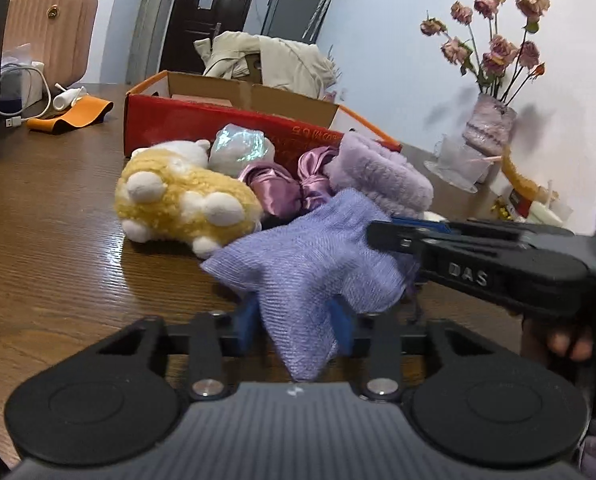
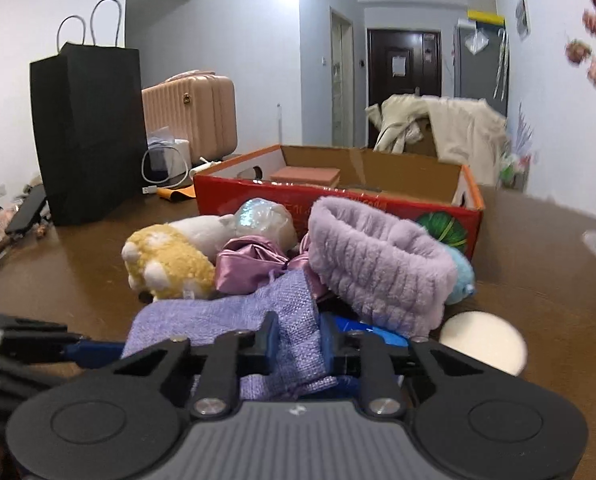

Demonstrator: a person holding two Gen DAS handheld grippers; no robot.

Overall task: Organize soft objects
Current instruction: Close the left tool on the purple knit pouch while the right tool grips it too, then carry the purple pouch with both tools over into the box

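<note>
A lavender knit cloth (image 1: 309,264) is stretched between both grippers above the wooden table (image 1: 58,208). My left gripper (image 1: 294,320) is shut on its near end. My right gripper (image 2: 294,340) is shut on the other end of the cloth (image 2: 234,316); it also shows in the left wrist view (image 1: 397,236). Behind lie a yellow plush toy (image 1: 186,200), a pink satin scrunchie (image 1: 282,188), a fluffy purple headband (image 1: 381,176) and an iridescent bundle (image 1: 240,148). An open red cardboard box (image 1: 218,120) stands behind them.
A vase of dried roses (image 1: 489,120) and a glass dish (image 1: 457,164) stand at the right. A black paper bag (image 2: 90,132), a pink case (image 2: 194,112) and a charger cable (image 2: 158,168) sit at the left. A white round pad (image 2: 485,340) and a blue plush (image 2: 461,272) lie by the headband.
</note>
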